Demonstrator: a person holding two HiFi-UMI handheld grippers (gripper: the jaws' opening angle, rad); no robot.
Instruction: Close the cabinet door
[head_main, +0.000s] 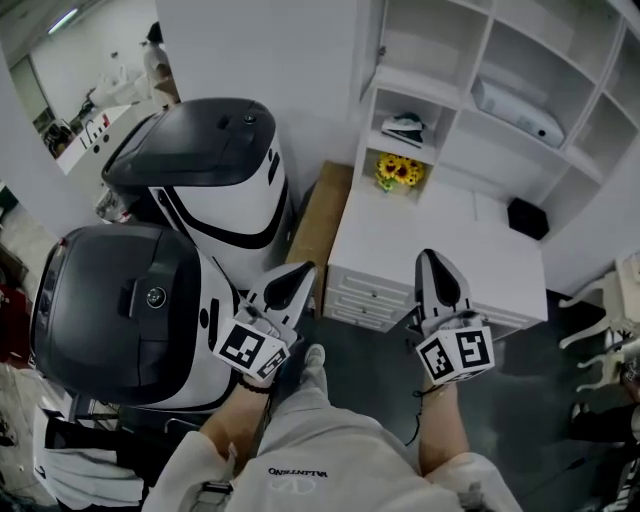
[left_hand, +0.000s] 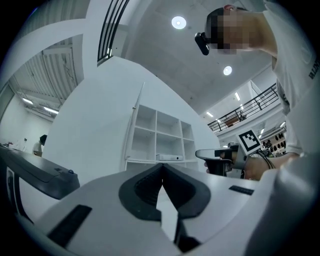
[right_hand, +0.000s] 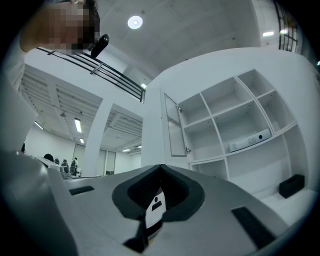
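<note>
1. The white two-jaw left gripper (left_hand: 162, 166) is seen with its dark-padded jaws pressed together and nothing held between them
2. The matching right gripper (right_hand: 161, 166) is likewise closed and empty, and is held beside the left one, apart from it
3. The narrow white-framed cabinet door (right_hand: 175, 125) is found swung open at the left edge of the tall white open-shelf cabinet (right_hand: 235, 107), well apart from both grippers
4. A low white chest of drawers (head_main: 440, 232) is seen below the shelves, with a bunch of yellow sunflowers (head_main: 398, 171) at its back left
</note>
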